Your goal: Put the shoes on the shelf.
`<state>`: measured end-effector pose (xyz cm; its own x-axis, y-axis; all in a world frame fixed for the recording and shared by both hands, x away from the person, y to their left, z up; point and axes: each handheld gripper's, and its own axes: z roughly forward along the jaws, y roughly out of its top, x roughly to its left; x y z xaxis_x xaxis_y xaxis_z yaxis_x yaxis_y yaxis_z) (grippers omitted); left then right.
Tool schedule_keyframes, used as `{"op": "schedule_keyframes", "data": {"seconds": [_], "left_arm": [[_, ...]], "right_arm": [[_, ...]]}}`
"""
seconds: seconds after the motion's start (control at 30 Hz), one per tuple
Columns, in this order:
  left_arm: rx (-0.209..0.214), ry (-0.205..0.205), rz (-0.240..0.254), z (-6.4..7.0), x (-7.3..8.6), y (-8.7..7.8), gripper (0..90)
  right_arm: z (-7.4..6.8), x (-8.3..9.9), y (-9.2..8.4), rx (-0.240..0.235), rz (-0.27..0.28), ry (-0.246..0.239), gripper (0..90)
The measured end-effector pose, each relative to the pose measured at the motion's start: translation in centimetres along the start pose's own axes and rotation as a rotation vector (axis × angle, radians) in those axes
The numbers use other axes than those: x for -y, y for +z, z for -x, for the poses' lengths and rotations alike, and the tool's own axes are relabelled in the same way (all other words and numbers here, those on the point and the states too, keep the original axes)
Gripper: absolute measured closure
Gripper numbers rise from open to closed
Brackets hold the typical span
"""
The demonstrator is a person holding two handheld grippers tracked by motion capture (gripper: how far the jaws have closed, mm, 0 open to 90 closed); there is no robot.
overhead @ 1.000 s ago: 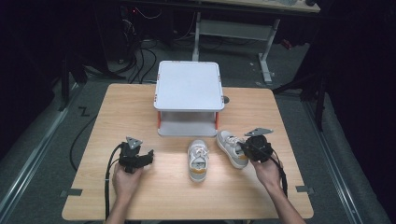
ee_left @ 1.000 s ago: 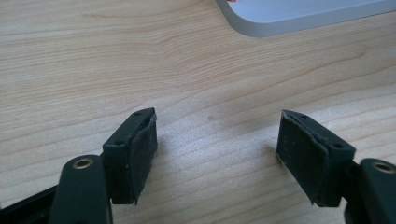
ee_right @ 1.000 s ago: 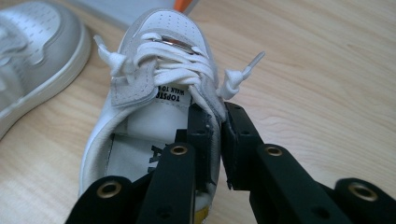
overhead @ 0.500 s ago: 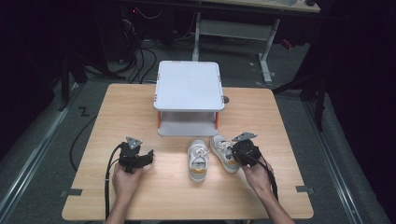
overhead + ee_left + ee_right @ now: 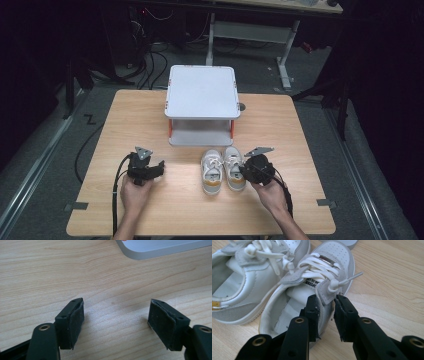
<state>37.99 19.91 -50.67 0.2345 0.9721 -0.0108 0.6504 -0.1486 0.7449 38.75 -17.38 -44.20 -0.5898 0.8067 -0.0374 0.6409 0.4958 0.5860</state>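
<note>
Straddling the right shoe's (image 5: 312,287) outer collar wall, the right gripper (image 5: 325,315) has just been opening, pads slack. The shoe lies toe toward the shelf (image 5: 202,92), beside its mate (image 5: 212,172) on the bench (image 5: 300,150); the left gripper (image 5: 115,320) gapes empty, farther off.

Your work surface: light wooden table (image 5: 125,115), grain running side to side. At rear centre stands white two-tier stand (image 5: 202,91), orange posts between tiers, base flat on wood. Just in front of it, pair of white sneakers: left sneaker (image 5: 212,171), right sneaker (image 5: 233,167), side by side, touching, soles down, toes toward stand. Small dark round spot (image 5: 242,106) beside stand's right edge.
</note>
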Motion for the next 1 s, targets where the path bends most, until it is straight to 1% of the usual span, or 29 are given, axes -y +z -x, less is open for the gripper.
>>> {"op": "schedule_keyframes", "data": {"seconds": [0.1, 0.23, 0.27, 0.37, 0.43, 0.5, 0.63, 0.67, 0.73, 0.8, 0.83, 0.87, 0.9, 0.97, 1.0], "left_arm": [[-0.001, 0.001, 0.0, 0.0, 0.0, 0.0, 29.4], [-0.001, 0.001, 0.0, 0.0, 0.0, 0.0, 29.4], [-0.001, 0.001, 0.0, 0.0, 0.0, 0.0, 29.4], [-0.001, 0.0, 0.0, 0.0, 0.0, 0.0, 29.4], [-0.001, 0.0, 0.0, 0.0, 0.0, 0.0, 29.4], [-0.001, 0.0, 0.0, 0.0, 0.0, 0.0, 29.4], [-0.001, 0.0, 0.0, 0.0, 0.0, 0.0, 29.5], [-0.001, 0.0, 0.0, 0.0, 0.0, 0.0, 29.5], [-0.001, 0.0, 0.0, 0.0, 0.0, 0.0, 29.5], [-0.001, 0.0, 0.0, 0.0, 0.0, 0.0, 29.5], [-0.001, 0.0, 0.0, 0.0, 0.0, 0.0, 29.6], [-0.001, 0.0, 0.0, 0.0, 0.0, 0.0, 29.6], [-0.001, 0.0, 0.0, 0.0, 0.0, 0.0, 29.7], [-0.001, -0.001, 0.0, 0.0, 0.0, 0.0, 29.7], [-0.001, -0.001, 0.0, 0.0, 0.0, 0.0, 29.8]], "right_arm": [[-0.2, 0.2, -0.2, -0.027, 0.006, 0.018, 72.1], [-0.2, 0.6, -0.2, -0.043, 0.023, 0.026, 70.5], [-0.1, 0.6, -0.3, -0.054, 0.025, 0.032, 69.1], [0.4, 0.9, -0.3, -0.125, 0.048, 0.067, 57.8], [0.6, 1.1, -0.4, -0.133, 0.072, 0.079, 52.8], [0.8, 1.3, -0.6, -0.135, 0.101, 0.086, 50.0], [1.3, 1.6, -1.1, -0.145, 0.156, 0.105, 49.3], [1.4, 1.7, -1.2, -0.144, 0.17, 0.103, 49.2], [1.8, 1.9, -1.7, -0.133, 0.215, 0.113, 49.3], [2.3, 2.2, -1.9, -0.108, 0.252, 0.114, 50.4], [2.7, 2.5, -1.9, -0.087, 0.275, 0.12, 50.7], [3.0, 2.6, -1.9, -0.074, 0.287, 0.128, 51.0], [3.7, 2.9, -1.7, -0.056, 0.3, 0.141, 51.1], [4.8, 3.4, -1.2, -0.035, 0.31, 0.161, 50.7], [5.2, 3.7, -0.8, -0.013, 0.311, 0.171, 50.7]]}}
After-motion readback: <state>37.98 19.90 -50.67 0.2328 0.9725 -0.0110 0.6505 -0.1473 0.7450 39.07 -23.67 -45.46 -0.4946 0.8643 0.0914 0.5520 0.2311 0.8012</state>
